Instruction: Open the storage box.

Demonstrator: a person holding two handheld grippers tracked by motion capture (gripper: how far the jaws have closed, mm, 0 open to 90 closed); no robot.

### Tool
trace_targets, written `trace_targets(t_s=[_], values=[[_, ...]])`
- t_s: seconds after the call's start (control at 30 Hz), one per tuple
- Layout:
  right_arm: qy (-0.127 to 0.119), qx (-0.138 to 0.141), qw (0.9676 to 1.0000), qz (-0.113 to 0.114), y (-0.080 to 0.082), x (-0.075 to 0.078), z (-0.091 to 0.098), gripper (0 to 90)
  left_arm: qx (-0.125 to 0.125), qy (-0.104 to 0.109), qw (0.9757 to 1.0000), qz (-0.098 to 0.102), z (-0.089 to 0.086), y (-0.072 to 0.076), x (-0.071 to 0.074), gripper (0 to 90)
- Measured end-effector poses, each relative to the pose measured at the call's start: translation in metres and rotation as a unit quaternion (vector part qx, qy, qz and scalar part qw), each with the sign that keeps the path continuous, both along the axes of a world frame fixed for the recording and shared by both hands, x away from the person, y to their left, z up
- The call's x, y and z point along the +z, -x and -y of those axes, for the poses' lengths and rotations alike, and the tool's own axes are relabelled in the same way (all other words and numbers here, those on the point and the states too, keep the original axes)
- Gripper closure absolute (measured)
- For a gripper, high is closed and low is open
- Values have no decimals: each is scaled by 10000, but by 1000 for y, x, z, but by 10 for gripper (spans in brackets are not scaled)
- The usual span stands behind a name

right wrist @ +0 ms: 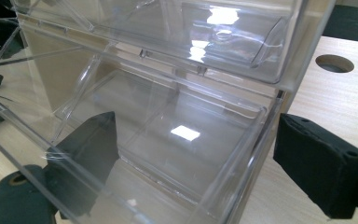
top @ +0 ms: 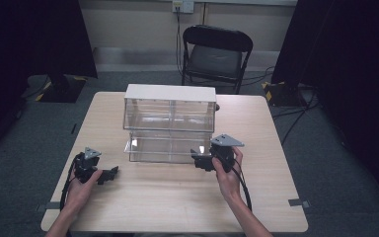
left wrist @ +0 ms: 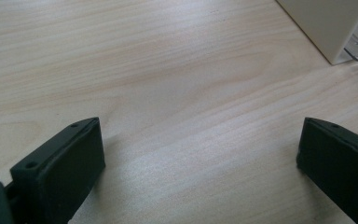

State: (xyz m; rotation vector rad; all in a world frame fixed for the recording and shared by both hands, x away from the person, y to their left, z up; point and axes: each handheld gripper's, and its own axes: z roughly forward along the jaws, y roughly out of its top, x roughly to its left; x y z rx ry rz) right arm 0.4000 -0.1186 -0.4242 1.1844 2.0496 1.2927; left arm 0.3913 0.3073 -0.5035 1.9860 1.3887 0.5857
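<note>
Clear drawer (top: 165, 148) pulled out, empty, right hand-held gripper (top: 202, 161) straddling its corner

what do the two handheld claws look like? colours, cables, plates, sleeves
Both the left claw and the right claw are black, with flat, blocky rectangular jaws that have small holes along their top edges. Each carries a grey three-cornered plate on top, and a black cable trails from each back toward the person. The forearms are bare, with no sleeves in view.
</note>
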Motion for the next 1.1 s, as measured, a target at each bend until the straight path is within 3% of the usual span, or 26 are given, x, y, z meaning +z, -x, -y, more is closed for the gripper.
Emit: trace_targets(t_s=[0.33, 0.4, 0.5, 0.7, 0.83, 1.1], values=[[-41, -1, 10000, -46, -2, 4, -1, 123, 0, -1, 10000, -1, 0, 0, 0, 3], [-54, -32, 10000, 38, -3, 6, 0, 134, 2, 4, 10000, -1, 0, 0, 0, 3], [-202, -190, 9995, 118, -4, 12, 1, 140, 0, 0, 10000, 0, 0, 0, 0, 3], [-415, -246, 9987, 149, -6, 17, 3, 140, 3, 4, 10000, -1, 0, 0, 0, 3], [-628, -295, 9972, 291, -5, 24, 6, 139, 2, 3, 10000, -3, 0, 0, 0, 3], [-750, -296, 9964, 247, -7, 24, 6, 134, 3, 4, 10000, -2, 0, 0, 0, 3]])
